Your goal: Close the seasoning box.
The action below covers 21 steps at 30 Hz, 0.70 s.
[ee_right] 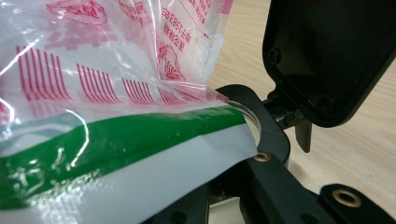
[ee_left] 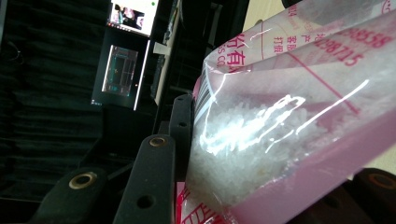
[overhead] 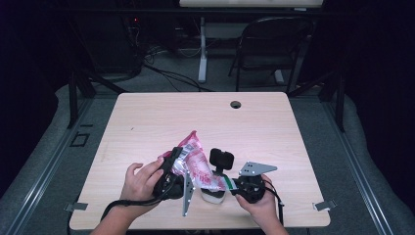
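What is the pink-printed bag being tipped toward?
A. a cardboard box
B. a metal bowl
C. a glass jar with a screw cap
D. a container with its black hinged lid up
D: the bag, held by both hand-held grippers, has its corner at the round mouth of a container whose black lid stands open.

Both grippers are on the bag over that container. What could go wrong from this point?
The bag of white granules is tilted over the white container, whose black lid stands open. Its mouth looks wider than the opening, so granules may spill onto the table. The right gripper pinches just thin film at the corner, which could slip. The left gripper might tear it.
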### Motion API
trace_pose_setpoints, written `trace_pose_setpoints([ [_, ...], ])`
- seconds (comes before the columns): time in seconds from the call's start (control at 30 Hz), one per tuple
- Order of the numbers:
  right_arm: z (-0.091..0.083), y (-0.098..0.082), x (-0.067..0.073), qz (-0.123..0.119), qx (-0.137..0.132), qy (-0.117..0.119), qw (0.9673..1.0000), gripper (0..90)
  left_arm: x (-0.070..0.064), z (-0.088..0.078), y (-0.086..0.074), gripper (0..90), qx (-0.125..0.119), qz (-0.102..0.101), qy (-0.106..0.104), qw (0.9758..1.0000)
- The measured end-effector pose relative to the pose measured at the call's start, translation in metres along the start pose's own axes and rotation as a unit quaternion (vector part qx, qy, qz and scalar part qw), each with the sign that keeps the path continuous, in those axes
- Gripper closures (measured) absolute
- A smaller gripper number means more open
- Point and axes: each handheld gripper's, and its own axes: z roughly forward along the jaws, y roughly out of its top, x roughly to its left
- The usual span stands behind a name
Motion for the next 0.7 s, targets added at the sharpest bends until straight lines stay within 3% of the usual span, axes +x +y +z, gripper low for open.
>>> trace_pose_setpoints([
  [0.7,-0.0003,0.0,-0.0001,0.001,-0.002,0.0,1.0,90.0,0.0008,0.0006,0.001,72.2,0.0,0.002,0.002,1.0],
])
